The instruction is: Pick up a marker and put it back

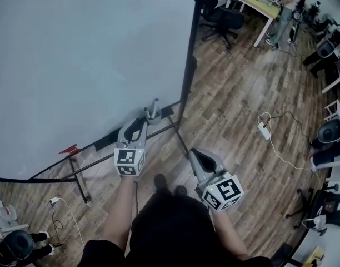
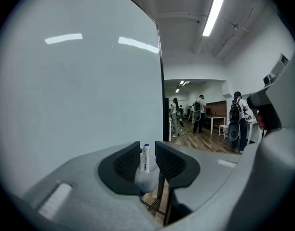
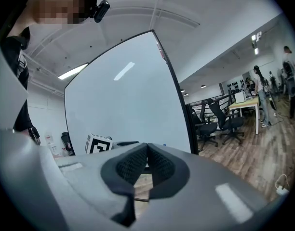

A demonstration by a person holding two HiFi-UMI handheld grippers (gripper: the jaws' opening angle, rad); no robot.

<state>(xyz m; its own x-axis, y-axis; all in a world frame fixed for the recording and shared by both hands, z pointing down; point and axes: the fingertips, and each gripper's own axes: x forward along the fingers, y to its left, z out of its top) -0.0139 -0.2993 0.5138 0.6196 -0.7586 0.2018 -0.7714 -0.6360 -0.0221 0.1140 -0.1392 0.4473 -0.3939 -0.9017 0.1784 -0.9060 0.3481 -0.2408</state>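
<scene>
A small grey cup (image 1: 153,117) sits on the ledge under the whiteboard (image 1: 75,54), with markers standing upright in it. One marker (image 1: 155,105) is white with a blue cap (image 2: 146,157). My left gripper (image 1: 142,121) points at the cup from just in front of it. In the left gripper view, that marker shows through the gap of the left gripper (image 2: 147,154), a little beyond the pads and untouched. My right gripper (image 1: 196,154) hangs lower right over the floor. The pads of the right gripper (image 3: 147,150) meet and hold nothing.
The board's black stand (image 1: 184,88) and its floor bars (image 1: 81,188) run under my hands. A small red thing (image 1: 70,149) lies on the ledge to the left. On the wooden floor is a white power strip (image 1: 264,131). At the back right are chairs (image 1: 223,18), a desk (image 1: 259,4) and a person (image 1: 289,7).
</scene>
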